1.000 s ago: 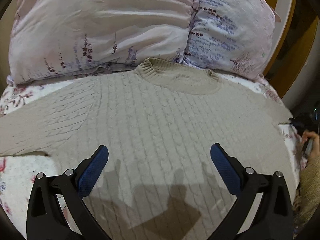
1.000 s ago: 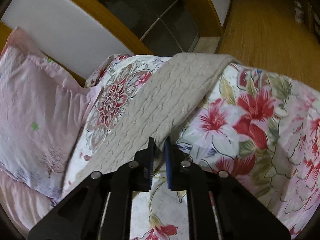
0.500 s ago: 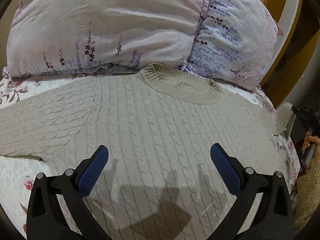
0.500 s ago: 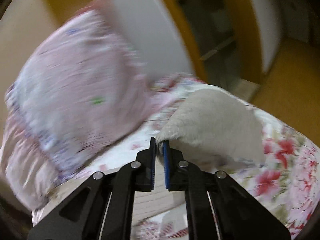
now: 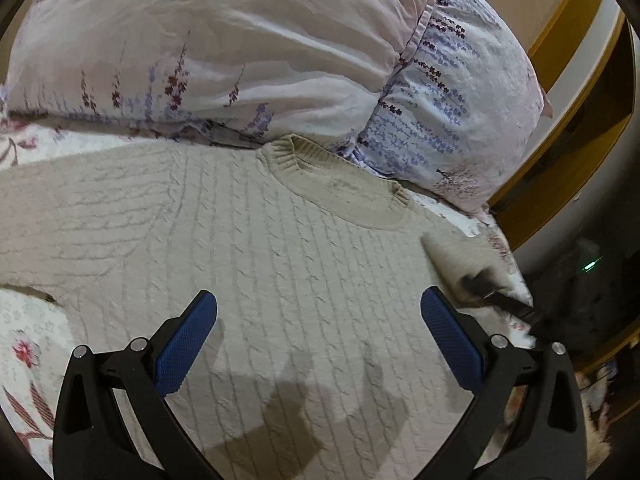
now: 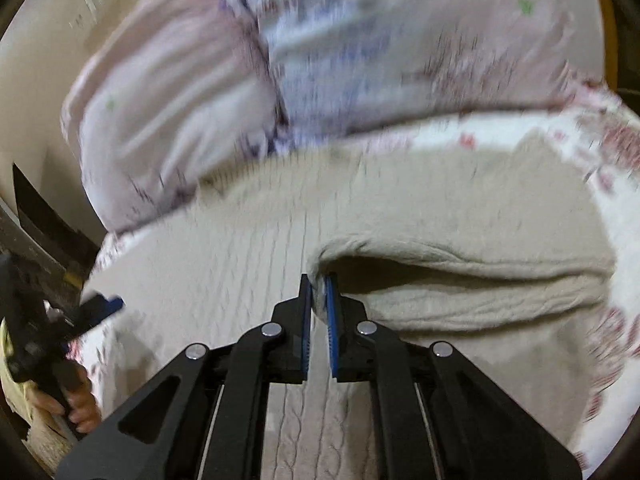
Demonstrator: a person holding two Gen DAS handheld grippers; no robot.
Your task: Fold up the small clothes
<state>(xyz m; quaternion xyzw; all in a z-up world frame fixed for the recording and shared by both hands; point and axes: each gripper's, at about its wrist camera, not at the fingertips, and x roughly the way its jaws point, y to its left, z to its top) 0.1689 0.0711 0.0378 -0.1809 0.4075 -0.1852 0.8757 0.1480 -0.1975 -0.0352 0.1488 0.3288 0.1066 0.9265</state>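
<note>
- Bed (image 5: 24, 320) with a floral sheet, carrying everything else.
- Two pale floral pillows (image 5: 240, 40) side by side at the head of the bed, touching the collar end of the sweater.
- Beige cable-knit sweater (image 5: 248, 248) spread flat on the bed, ribbed collar (image 5: 288, 156) toward the pillows, one sleeve stretched out toward the left edge of the left wrist view.
- Other sleeve (image 6: 460, 280) lifted off the sheet and doubled over the sweater's body, its end pinched.
- Right gripper (image 6: 319, 292) with blue fingers together, clamped on the end of that sleeve; blurred in the left wrist view.
- Left gripper (image 5: 318, 312) above the sweater's lower body, blue fingers (image 5: 188, 340) wide apart, holding nothing.
- Hand (image 6: 80, 404) wrapped round the left gripper's handle, low at the left of the right wrist view.
</note>
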